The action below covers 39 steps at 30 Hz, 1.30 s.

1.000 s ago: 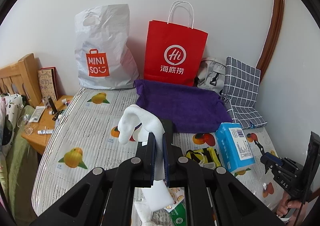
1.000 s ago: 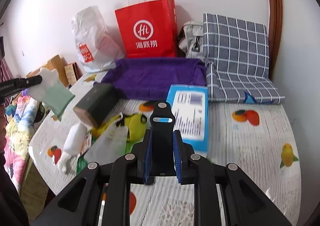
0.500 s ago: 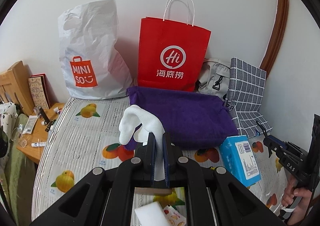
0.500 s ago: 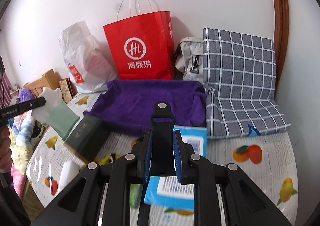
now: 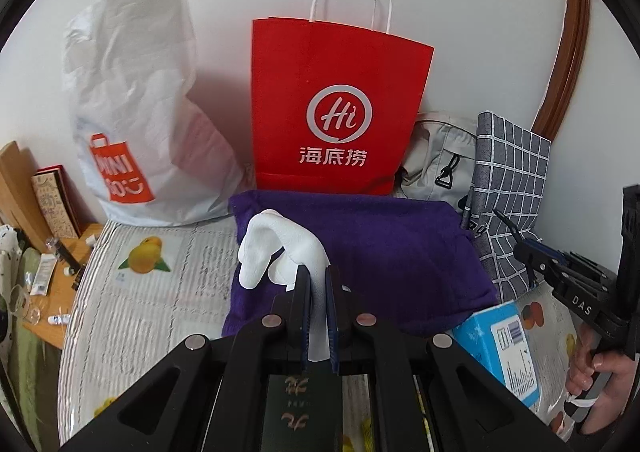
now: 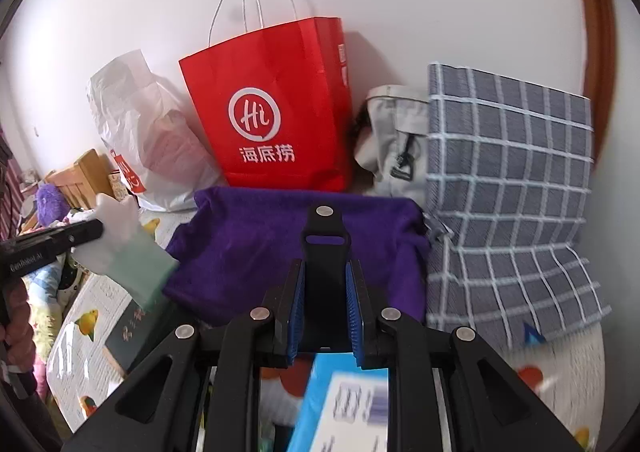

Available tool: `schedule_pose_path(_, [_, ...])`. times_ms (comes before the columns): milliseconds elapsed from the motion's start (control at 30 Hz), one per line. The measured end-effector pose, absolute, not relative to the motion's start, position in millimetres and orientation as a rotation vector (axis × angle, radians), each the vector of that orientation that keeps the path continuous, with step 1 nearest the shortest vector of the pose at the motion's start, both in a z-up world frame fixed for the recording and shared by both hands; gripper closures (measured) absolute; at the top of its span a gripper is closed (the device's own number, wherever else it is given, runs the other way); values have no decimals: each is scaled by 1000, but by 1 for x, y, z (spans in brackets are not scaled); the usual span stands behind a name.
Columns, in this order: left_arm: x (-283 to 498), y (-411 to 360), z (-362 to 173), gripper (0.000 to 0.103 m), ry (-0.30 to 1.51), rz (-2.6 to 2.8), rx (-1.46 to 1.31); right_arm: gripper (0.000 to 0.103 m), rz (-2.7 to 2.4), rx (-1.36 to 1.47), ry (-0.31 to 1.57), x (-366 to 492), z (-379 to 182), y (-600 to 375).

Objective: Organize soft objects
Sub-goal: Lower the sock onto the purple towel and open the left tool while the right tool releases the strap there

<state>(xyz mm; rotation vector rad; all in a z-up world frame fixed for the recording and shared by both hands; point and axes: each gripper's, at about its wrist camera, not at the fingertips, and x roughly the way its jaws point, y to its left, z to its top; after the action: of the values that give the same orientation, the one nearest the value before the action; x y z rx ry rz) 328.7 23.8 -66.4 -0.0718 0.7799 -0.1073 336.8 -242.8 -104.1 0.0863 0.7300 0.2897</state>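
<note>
My left gripper (image 5: 317, 282) is shut on a white and pale green glove (image 5: 280, 248), held up over the near left part of a folded purple towel (image 5: 392, 252) on the bed. The glove also shows in the right wrist view (image 6: 124, 248), hanging from the left gripper (image 6: 86, 230). My right gripper (image 6: 325, 272) is shut on a black strap-like piece (image 6: 325, 240), held above the purple towel (image 6: 248, 252). The right gripper also shows at the right edge of the left wrist view (image 5: 520, 248).
A red paper bag (image 5: 336, 108), a white Miniso plastic bag (image 5: 132, 120), a grey bag (image 5: 436, 156) and a checked grey cushion (image 6: 508, 188) stand against the wall. A blue tissue pack (image 5: 500, 348) and a dark green box (image 5: 304, 408) lie on the fruit-print bedsheet (image 5: 132, 300). A wooden bedside table (image 5: 52, 284) is at left.
Both grippers have moved forward toward the wall and the purple towel, with the glove and the black piece still held. The bags now look larger and nearer.
</note>
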Motion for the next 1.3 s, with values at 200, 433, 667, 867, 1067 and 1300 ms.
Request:
schedule_pose_path(200, [365, 12, -76, 95, 807, -126, -52, 83, 291, 49, 723, 378, -104, -235])
schedule_pose_path(433, [405, -2, -86, 95, 812, -154, -21, 83, 292, 55, 762, 407, -130, -238])
schedule_pose_path(667, [439, -5, -109, 95, 834, -171, -63, 83, 299, 23, 830, 424, -160, -239])
schedule_pose_path(867, [455, -5, -134, 95, 892, -192, -64, 83, 304, 7, 893, 432, -179, -237])
schedule_pose_path(1067, [465, 0, -150, 95, 943, -148, -19, 83, 317, 61, 973, 441, -195, -241])
schedule_pose_path(1300, [467, 3, -158, 94, 974, -174, -50, 82, 310, 76, 989, 441, -199, -241])
